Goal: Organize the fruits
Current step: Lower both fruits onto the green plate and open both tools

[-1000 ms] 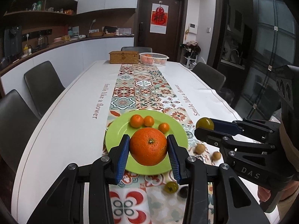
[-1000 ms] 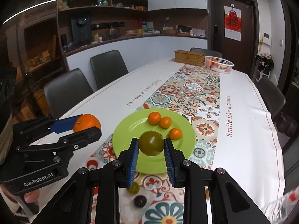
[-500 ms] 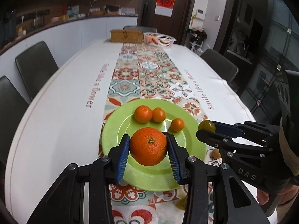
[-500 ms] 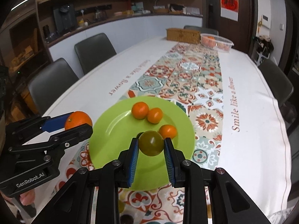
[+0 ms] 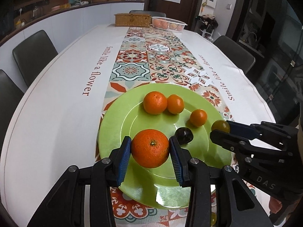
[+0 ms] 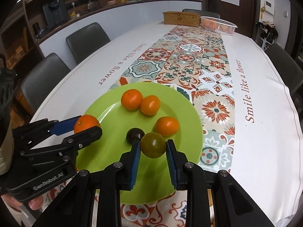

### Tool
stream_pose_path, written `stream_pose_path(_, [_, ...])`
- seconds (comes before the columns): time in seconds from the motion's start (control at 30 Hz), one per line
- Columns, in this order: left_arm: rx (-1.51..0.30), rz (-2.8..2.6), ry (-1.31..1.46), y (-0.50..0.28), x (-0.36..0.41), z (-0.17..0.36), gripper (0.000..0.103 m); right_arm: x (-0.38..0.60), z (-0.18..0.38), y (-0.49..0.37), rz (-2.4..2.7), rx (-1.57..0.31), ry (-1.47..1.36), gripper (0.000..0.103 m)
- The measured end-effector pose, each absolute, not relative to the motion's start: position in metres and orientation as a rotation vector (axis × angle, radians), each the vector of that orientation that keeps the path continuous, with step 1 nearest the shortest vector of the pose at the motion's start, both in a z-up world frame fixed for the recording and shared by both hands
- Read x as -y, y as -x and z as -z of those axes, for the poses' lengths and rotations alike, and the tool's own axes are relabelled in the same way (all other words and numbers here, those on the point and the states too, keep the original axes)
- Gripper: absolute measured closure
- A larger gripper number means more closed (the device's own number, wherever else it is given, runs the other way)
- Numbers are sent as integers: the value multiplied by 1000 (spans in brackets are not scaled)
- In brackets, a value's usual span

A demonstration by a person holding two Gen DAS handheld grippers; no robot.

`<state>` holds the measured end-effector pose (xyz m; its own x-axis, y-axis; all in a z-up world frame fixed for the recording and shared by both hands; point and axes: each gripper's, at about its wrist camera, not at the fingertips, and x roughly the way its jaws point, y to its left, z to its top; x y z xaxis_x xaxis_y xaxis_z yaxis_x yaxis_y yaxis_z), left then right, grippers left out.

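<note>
My left gripper [image 5: 150, 149] is shut on a large orange [image 5: 150, 148] and holds it just above the near part of the green plate [image 5: 113, 124]. My right gripper [image 6: 153, 148] is shut on an olive-green tomato [image 6: 153, 144] over the plate's [image 6: 98, 151] near right part. On the plate lie three small oranges [image 6: 131, 99] and a dark purple fruit [image 6: 134, 135] right beside the green tomato. The right gripper shows at the right in the left wrist view [image 5: 220, 130]; the left gripper shows at the left in the right wrist view [image 6: 87, 126].
The plate sits on a patterned runner [image 5: 157, 56] along a white table [image 5: 56, 104]. A wicker box [image 5: 132, 19] and a white basket of fruit [image 5: 168, 23] stand at the far end. Dark chairs [image 6: 87, 39] line both sides.
Both grippers have moved forward and down over the plate with their fruits. A dark purple fruit now shows on the plate.
</note>
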<state>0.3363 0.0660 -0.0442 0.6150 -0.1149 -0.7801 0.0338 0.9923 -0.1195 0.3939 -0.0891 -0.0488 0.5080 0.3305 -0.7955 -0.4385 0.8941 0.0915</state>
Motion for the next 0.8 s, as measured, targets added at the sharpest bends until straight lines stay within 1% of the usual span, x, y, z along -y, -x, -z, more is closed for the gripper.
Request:
stream_pose_path(0.07, [-889,83,94,-333,-67,41,49,89,49,-393,-461,-926,143,72])
stream_pose_path(0.1, [-879,81,92,-331,-67,39,48,89,48,-392,-457,-920,152,70])
stream_pose_path(0.33, [-809,74,28,-304,-63,15,47,96,32,-372,-446,-856,178,69])
stream_pose_path(0.43, [-771,77,-6,-285,-58,3,46,99,21,-356,-454,-814,194,69])
stream_pose_path(0.5, [-750,84,-16,-274,-56,-5,45,101,13,-345,-456,-786,199,63])
stream_pose_path(0.67, [-685,103,-25,-242,-54,-25,38,110,-7,-315,-461,-719,180,61])
stream_pose_path(0.8, [-644,106,-53,-217,-49,-36,35,117,-19,-293,-460,-684,143,55])
